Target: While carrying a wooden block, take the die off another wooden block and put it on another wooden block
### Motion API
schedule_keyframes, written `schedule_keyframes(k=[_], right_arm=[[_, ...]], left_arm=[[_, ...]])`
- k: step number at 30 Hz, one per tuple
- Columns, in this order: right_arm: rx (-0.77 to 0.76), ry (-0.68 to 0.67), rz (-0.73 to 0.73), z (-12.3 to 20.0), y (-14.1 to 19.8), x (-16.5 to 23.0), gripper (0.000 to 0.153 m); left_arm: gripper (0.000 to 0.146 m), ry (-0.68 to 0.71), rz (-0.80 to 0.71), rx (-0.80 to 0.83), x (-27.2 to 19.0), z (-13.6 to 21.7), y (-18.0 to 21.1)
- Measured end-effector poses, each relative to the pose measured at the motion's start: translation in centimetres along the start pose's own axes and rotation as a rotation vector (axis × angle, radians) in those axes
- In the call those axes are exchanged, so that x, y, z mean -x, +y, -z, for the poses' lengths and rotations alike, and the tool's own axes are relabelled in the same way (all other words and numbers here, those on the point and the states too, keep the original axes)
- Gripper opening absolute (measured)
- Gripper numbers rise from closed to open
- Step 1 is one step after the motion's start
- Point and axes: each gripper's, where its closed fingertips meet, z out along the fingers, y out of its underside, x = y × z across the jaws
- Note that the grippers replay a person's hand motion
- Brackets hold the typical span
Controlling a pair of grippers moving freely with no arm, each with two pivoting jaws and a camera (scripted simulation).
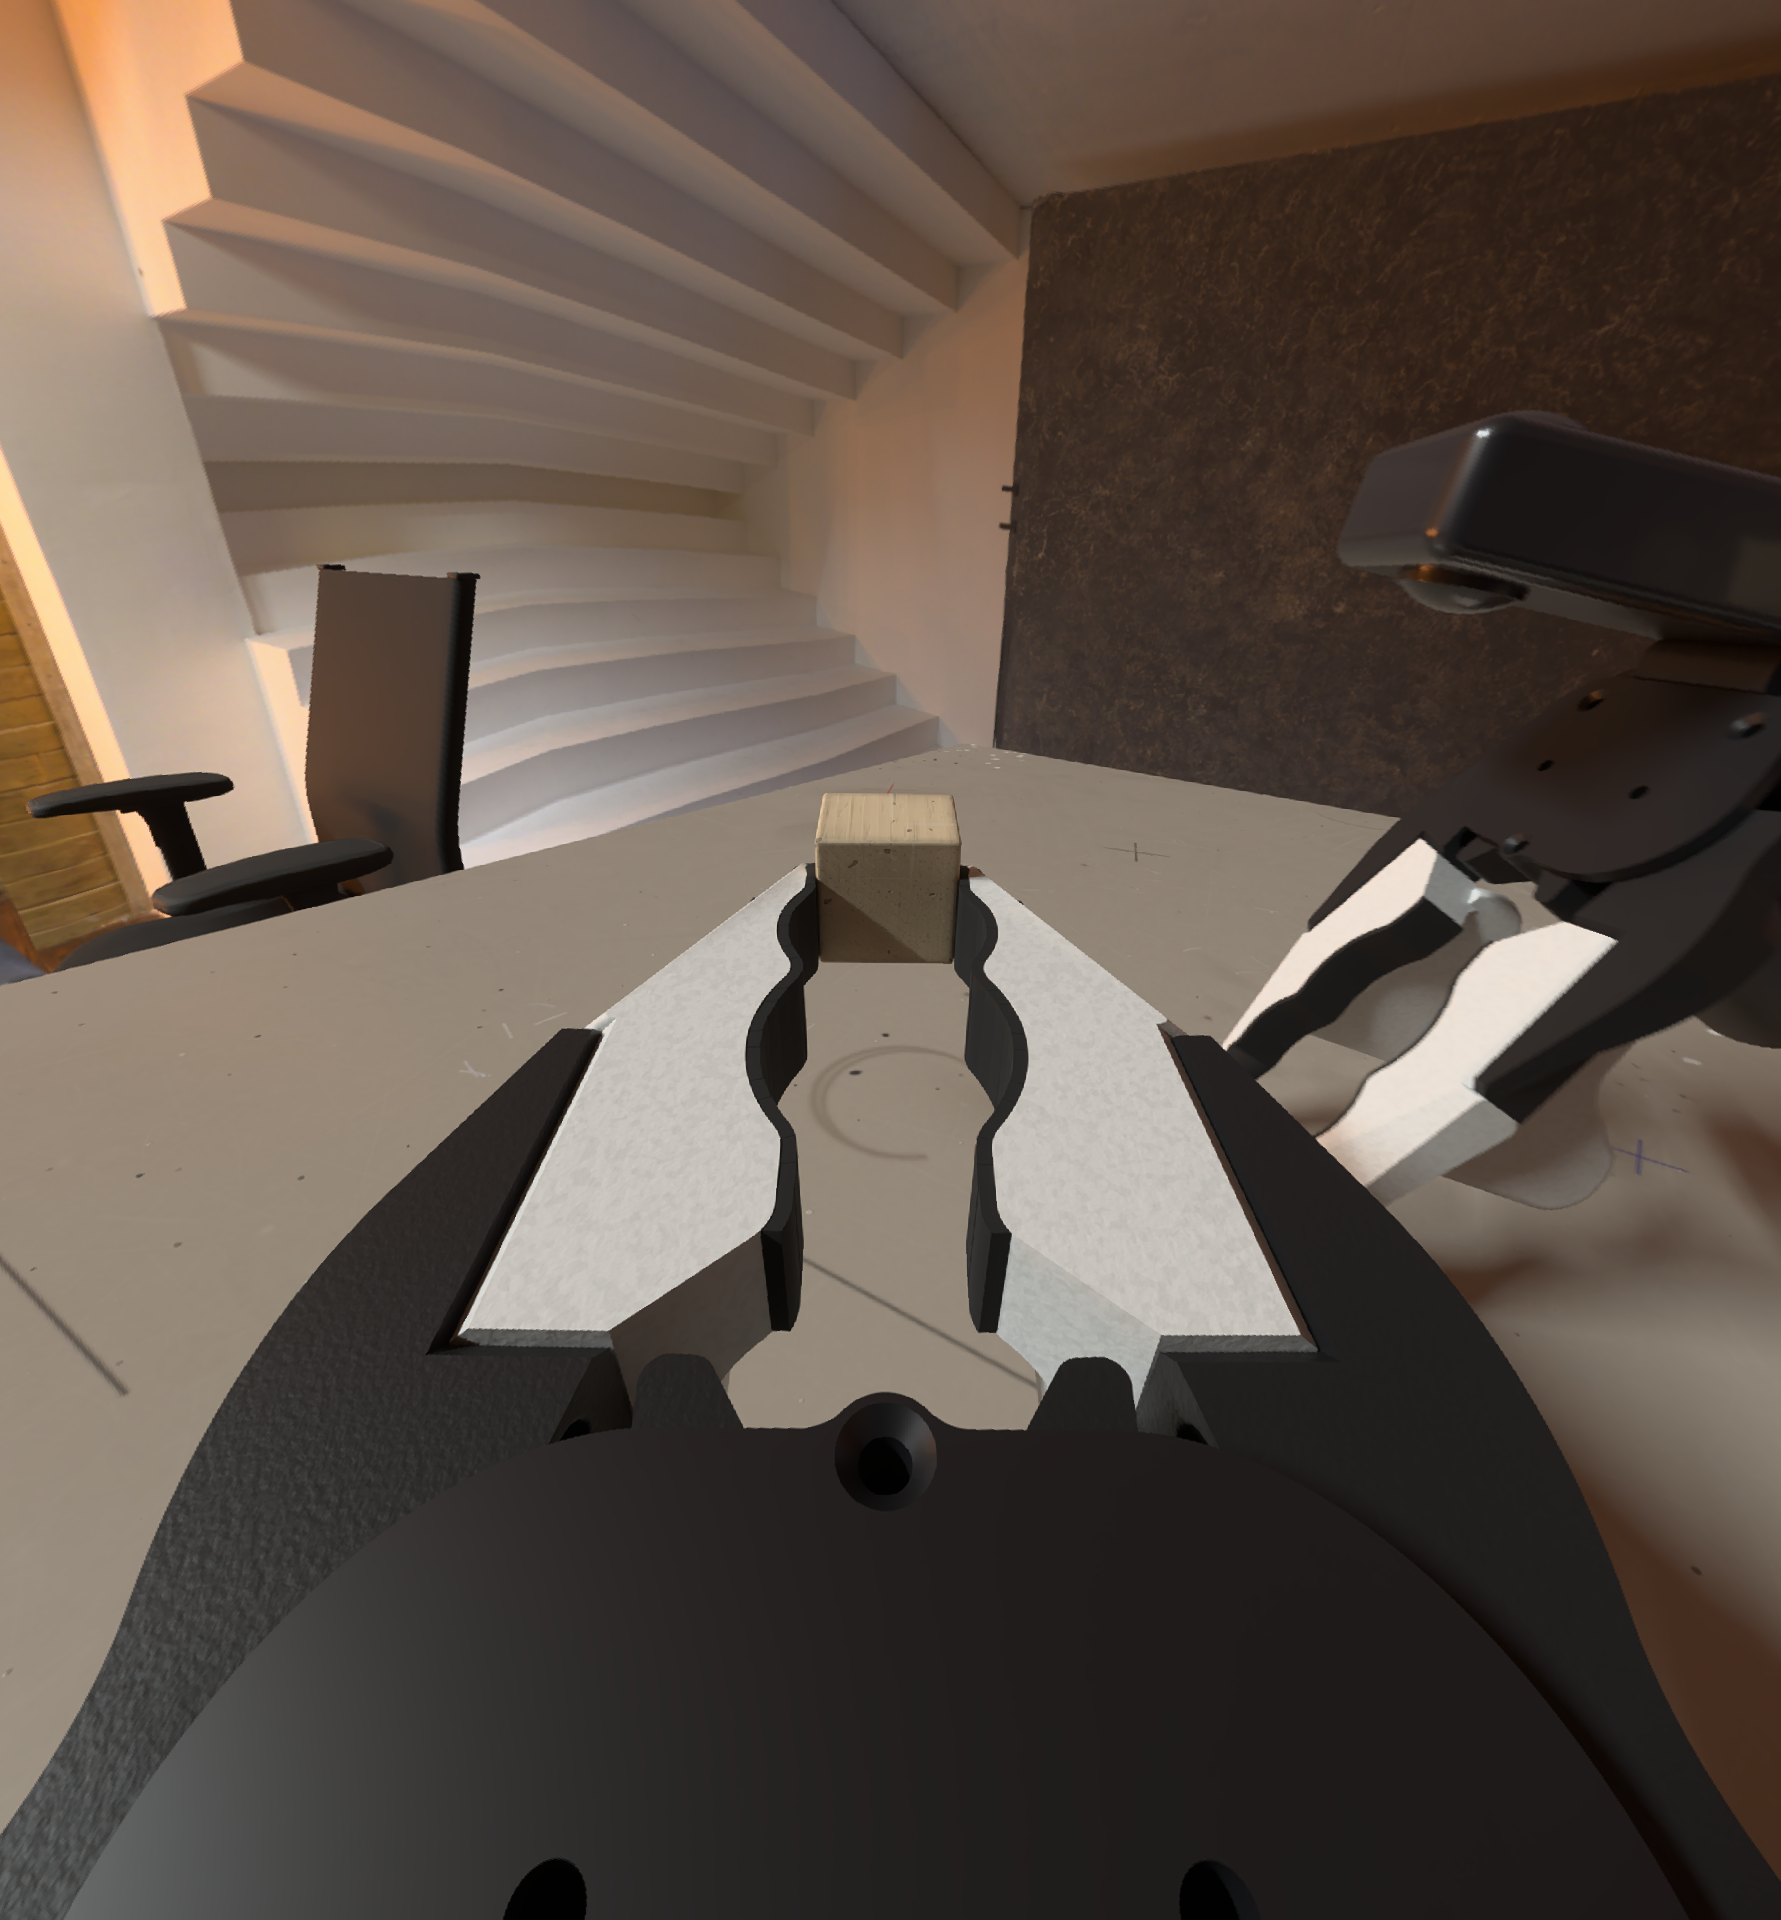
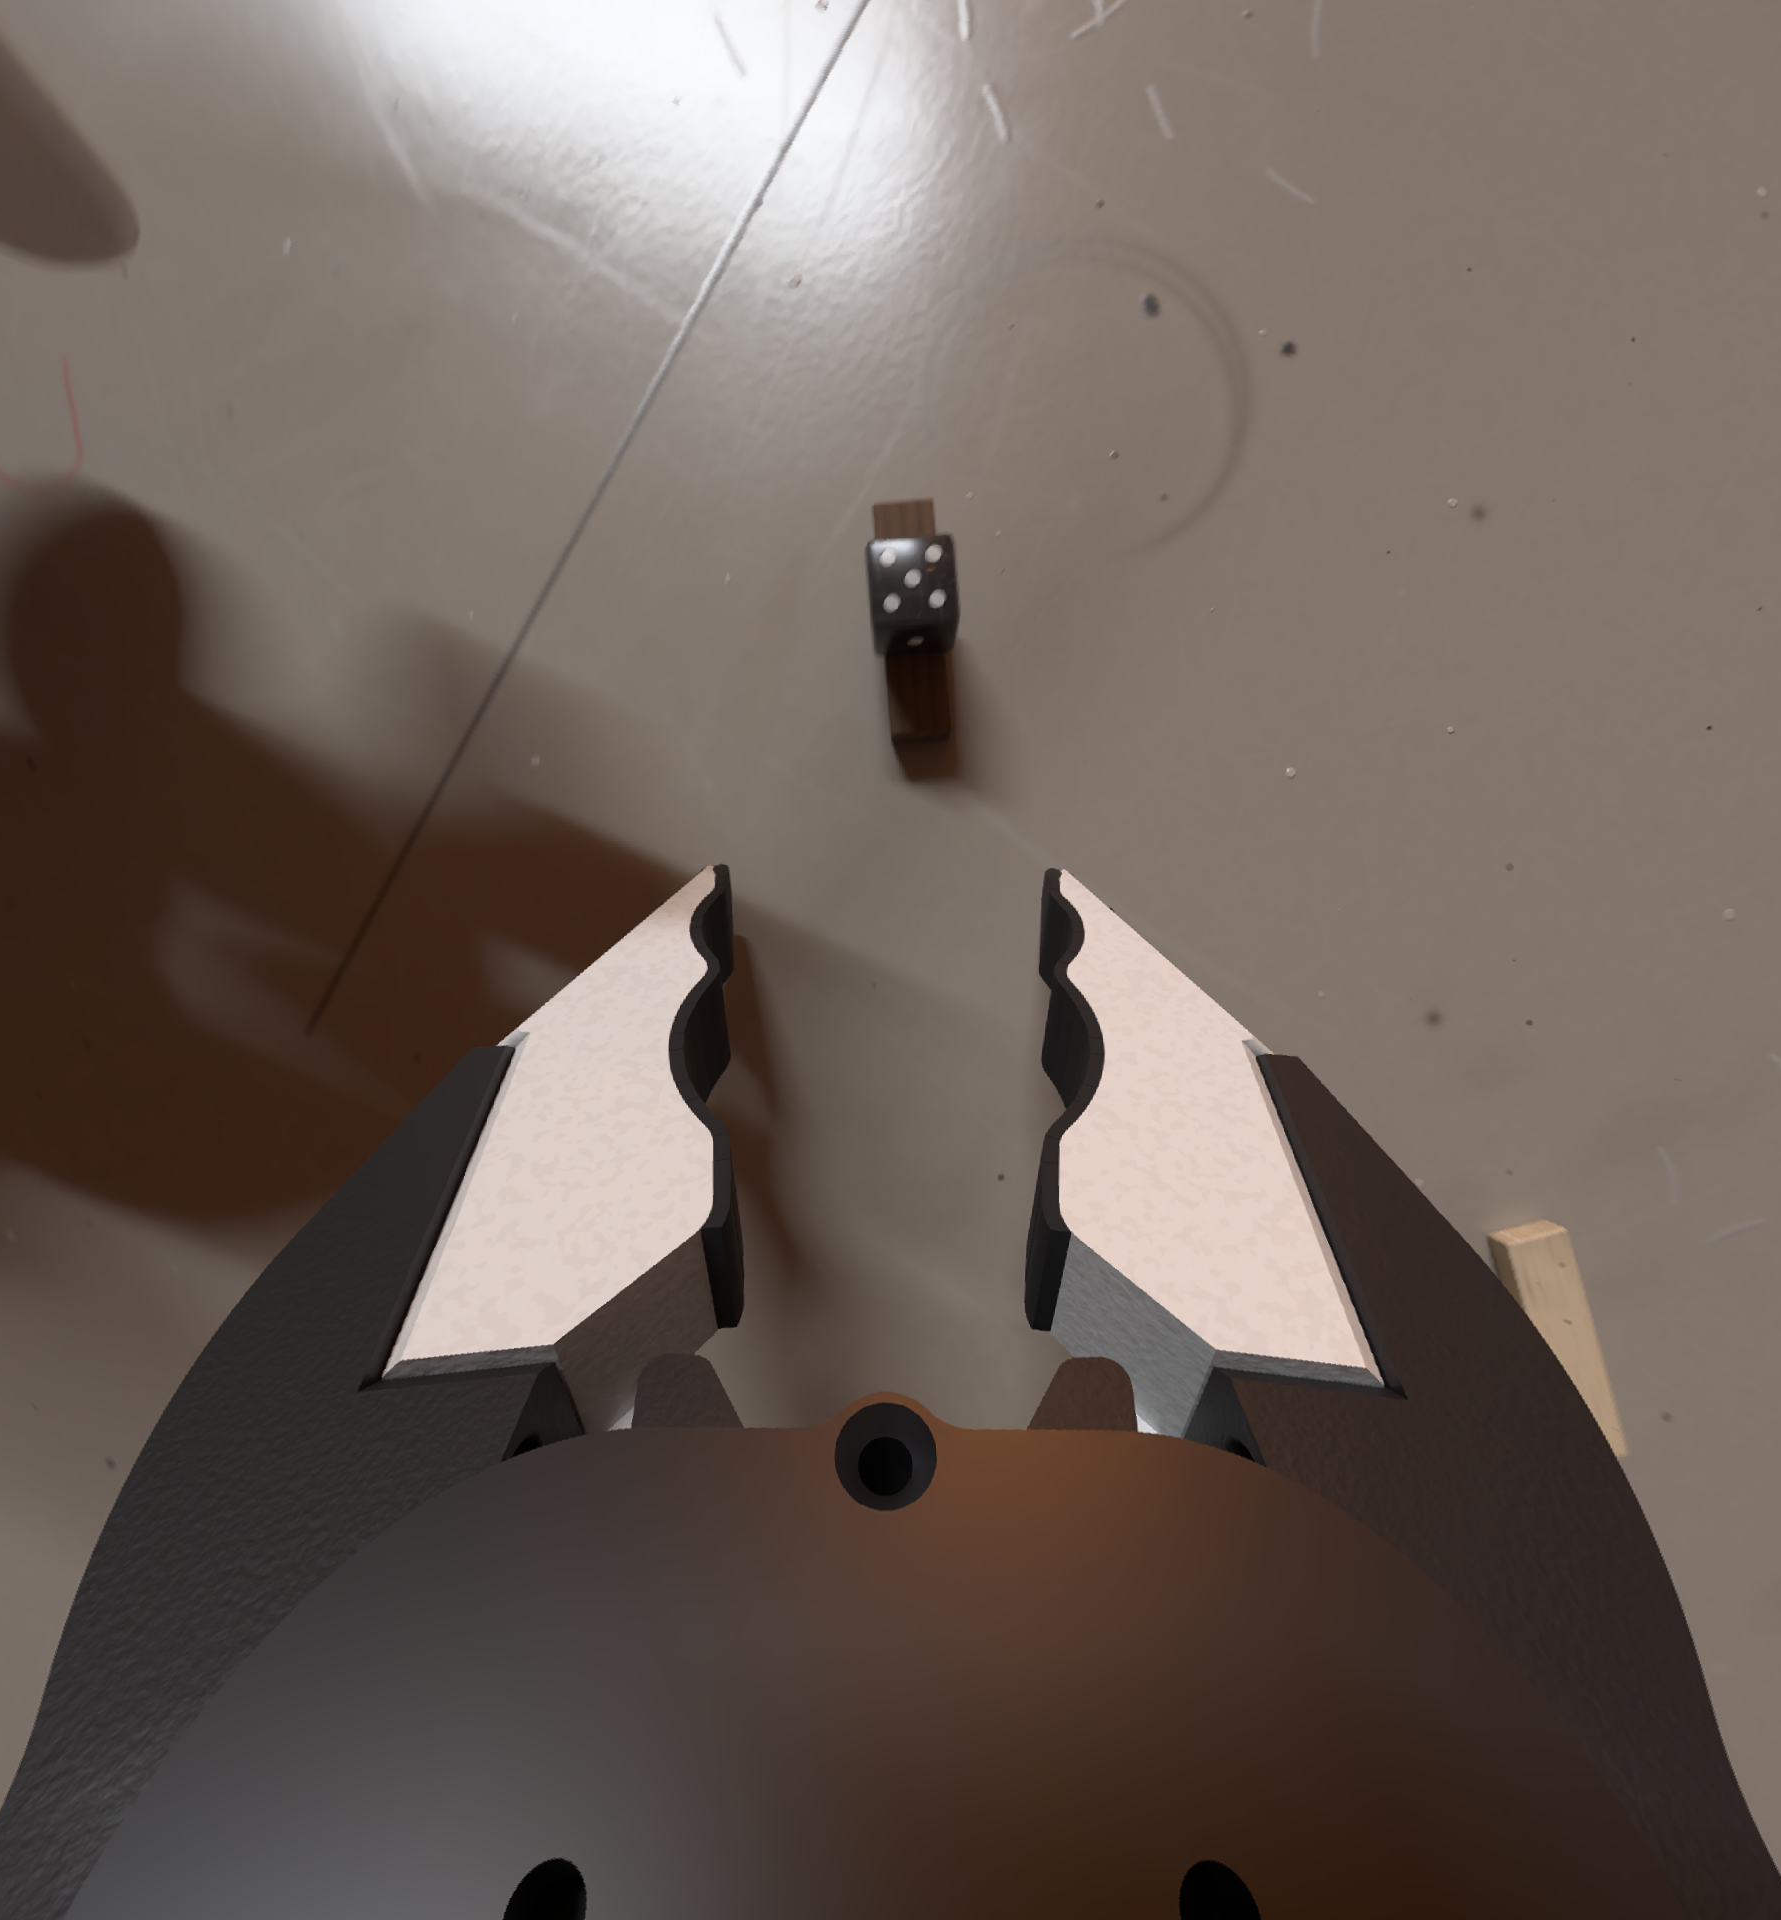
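White stairs (image 1: 574, 436) climb behind a grey office chair (image 1: 366, 748), next to a dark rough wall (image 1: 1385, 468), and all of it stands beyond the far edge of the table (image 1: 242, 1143), whose beige top is scuffed and marked with faint rings and a thin line.

From the left wrist view we see our left tool (image 1: 888, 914) held level above the table, its fingertips closed onto the two sides of a pale wooden block (image 1: 886, 894). The block sits between the very tips, clear of the table and square to us. To the right of it, nearer the right edge of the table, our right tool (image 1: 1322, 1101) shows from the side, tilted steeply downwards with its two white fingers spread.

In the right wrist view we look almost straight down. Our right tool (image 2: 886, 904) is wide apart and has hold of nothing. Ahead of its tips and well apart from them lies a dark wooden block (image 2: 922, 707), long and narrow, flat on the table. A black die (image 2: 910, 597) with white pips rests on top of that block, towards its far end. Another light wooden block (image 2: 1551, 1320) lies on the table by the right side of the tool, partly hidden behind it. Dark shadows of our tools fall across the table to the left.
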Motion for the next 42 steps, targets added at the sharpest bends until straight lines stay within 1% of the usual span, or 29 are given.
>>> schedule_keyframes(k=[3, 6, 8, 10, 13, 16, 18, 20, 23, 25, 27, 32, 33, 34, 35, 37, 40, 42], right_arm=[[-0.007, 0.020, -0.050, -0.6, -0.8, -0.6, 0.064], [0.014, 0.091, -0.016, -1.0, -1.4, -0.9, 0.063], [0.023, 0.140, 0.024, -1.1, -1.7, -1.0, 0.059], [0.036, 0.156, 0.067, -1.1, -1.9, -0.8, 0.052], [0.044, 0.142, 0.151, -1.1, -1.8, -0.5, 0.039], [0.031, 0.102, 0.252, -0.9, -1.5, -0.4, 0.035], [0.016, 0.065, 0.296, -0.7, -1.3, -0.3, 0.035], [-0.034, 0.058, 0.298, -0.4, -1.7, -0.4, 0.036], [-0.114, 0.052, 0.234, -0.2, -2.8, -0.4, 0.043], [-0.119, 0.039, 0.188, -0.7, -3.2, -0.4, 0.051], [-0.094, 0.051, 0.173, -1.5, -3.5, -0.6, 0.054], [-0.040, 0.084, 0.166, -2.7, -4.3, -0.6, 0.039], [-0.032, 0.089, 0.168, -2.8, -4.4, -0.6, 0.032], [-0.023, 0.086, 0.167, -2.9, -4.4, -0.6, 0.022], [-0.019, 0.082, 0.170, -2.9, -4.4, -0.6, 0.017], [-0.044, 0.096, 0.192, -2.6, -4.6, -0.8, 0.017], [-0.180, 0.078, 0.281, -0.9, -5.0, -0.7, 0.017], [-0.259, 0.058, 0.334, 0.7, -4.6, -1.6, 0.017]], left_arm=[[0.025, 0.004, -0.004, 0.003, -0.1, 0.0, 0.1], [0.025, 0.010, -0.009, 0.009, -0.3, -0.1, 0.1], [0.025, 0.014, -0.014, 0.012, -0.4, -0.2, 0.2], [0.025, 0.016, -0.020, 0.014, -0.5, -0.2, 0.2], [0.025, 0.018, -0.021, 0.015, -0.5, -0.2, 0.3], [0.025, 0.017, -0.015, 0.014, -0.4, -0.2, 0.2], [0.025, 0.017, -0.009, 0.013, -0.4, -0.2, 0.2], [0.025, 0.017, -0.005, 0.013, -0.4, -0.2, 0.2], [0.025, 0.020, -0.005, 0.015, -0.4, -0.2, 0.3], [0.025, 0.022, -0.008, 0.016, -0.5, -0.2, 0.3], [0.025, 0.024, -0.012, 0.018, -0.6, -0.2, 0.3], [0.025, 0.025, -0.025, 0.022, -0.7, -0.2, 0.4], [0.025, 0.024, -0.025, 0.021, -0.6, -0.2, 0.3], [0.025, 0.024, -0.023, 0.020, -0.6, -0.2, 0.3], [0.025, 0.023, -0.021, 0.019, -0.6, -0.2, 0.3], [0.025, 0.023, -0.018, 0.016, -0.6, -0.2, 0.2], [0.025, 0.031, -0.010, 0.003, -0.8, -0.1, -0.1], [0.025, 0.038, -0.018, 0.003, -1.0, -0.1, -0.2]])
